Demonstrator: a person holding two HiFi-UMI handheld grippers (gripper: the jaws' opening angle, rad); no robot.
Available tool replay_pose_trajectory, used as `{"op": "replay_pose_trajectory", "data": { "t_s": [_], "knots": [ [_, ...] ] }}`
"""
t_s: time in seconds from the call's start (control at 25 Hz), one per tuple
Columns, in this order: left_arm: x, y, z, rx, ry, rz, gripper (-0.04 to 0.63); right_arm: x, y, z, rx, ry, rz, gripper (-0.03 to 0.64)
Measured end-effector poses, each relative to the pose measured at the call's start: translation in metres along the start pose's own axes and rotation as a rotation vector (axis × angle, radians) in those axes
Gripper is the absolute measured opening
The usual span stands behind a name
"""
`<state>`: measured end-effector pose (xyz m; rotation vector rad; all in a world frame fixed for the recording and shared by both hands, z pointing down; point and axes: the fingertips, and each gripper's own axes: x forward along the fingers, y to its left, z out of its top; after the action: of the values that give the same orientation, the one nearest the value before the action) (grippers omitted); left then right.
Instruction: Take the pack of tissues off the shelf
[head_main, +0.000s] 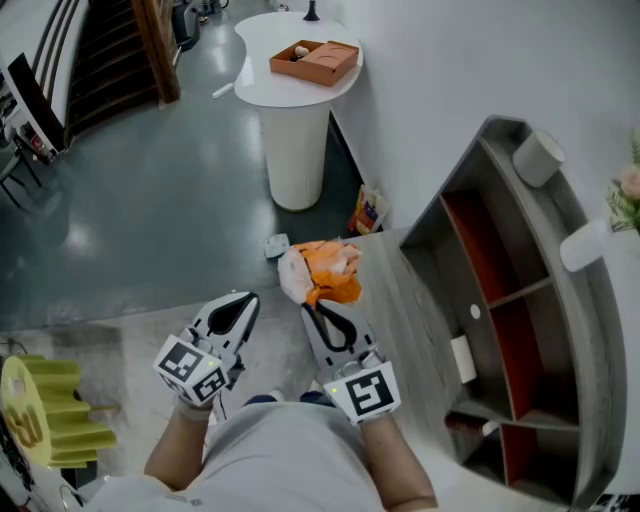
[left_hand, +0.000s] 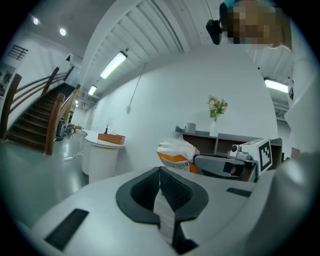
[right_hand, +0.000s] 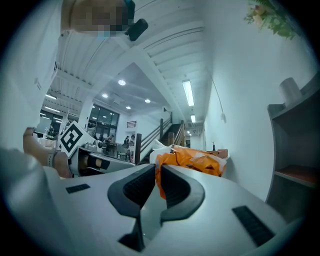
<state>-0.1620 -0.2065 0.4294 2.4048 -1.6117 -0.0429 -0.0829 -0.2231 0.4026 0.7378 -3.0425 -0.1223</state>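
Glossy, crinkled plastic tissue pack (head_main: 322, 272)

The head view was evenly, softly lit from above; the floor (head_main: 130, 190) carried a dull sheen with pale reflections; shadows were faint, deepest inside the shelf (head_main: 480, 240). In the left gripper view a strip light (left_hand: 112, 65) glared white on the ceiling (left_hand: 150, 30); the wall (left_hand: 165, 95) was bright and flat. In the right gripper view a tube (right_hand: 188, 93) and round spots (right_hand: 121, 82) burned out to white. Both gripper views bowed straight lines hard; they fell to black at the corners; they had a cool bluish cast; the near jaws were soft, out of focus.
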Motion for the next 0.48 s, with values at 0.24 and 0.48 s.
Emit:
{"op": "replay_pose_trajectory", "data": {
  "t_s": [0.24,0.48],
  "knots": [
    [0.011,-0.008,-0.004,0.002,0.012,-0.01,0.015,-0.007,0.0,-0.008,0.004,0.02,0.013,0.046],
    [0.014,-0.015,-0.003,0.02,0.029,-0.029,0.015,-0.011,-0.005,-0.013,0.017,0.018,-0.01,0.046]
  ]
}}
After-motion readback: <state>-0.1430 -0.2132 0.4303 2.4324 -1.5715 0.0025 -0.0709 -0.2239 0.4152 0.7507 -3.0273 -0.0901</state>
